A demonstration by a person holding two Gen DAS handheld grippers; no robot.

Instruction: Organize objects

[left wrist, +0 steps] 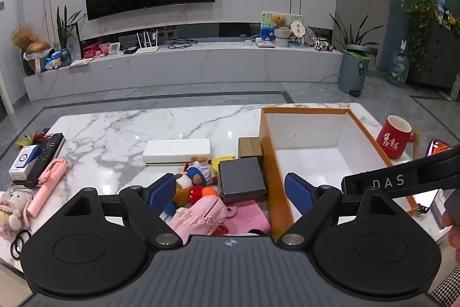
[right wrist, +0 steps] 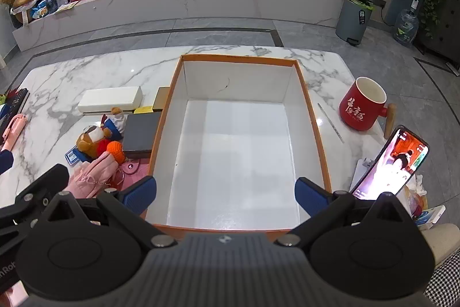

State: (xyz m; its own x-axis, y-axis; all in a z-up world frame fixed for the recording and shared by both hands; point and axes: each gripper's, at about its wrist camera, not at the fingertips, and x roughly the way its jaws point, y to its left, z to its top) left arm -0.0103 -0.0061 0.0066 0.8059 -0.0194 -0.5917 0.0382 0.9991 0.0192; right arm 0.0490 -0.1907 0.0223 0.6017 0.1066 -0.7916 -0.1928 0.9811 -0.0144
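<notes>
Both your left gripper [left wrist: 230,189] and right gripper [right wrist: 225,192] hold their fingers wide and empty above the orange box [right wrist: 312,117], whose long axis runs toward the surface's far edge.

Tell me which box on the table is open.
The big orange-rimmed box with white walls; its top is open. The white box and dark grey box are closed.
</notes>
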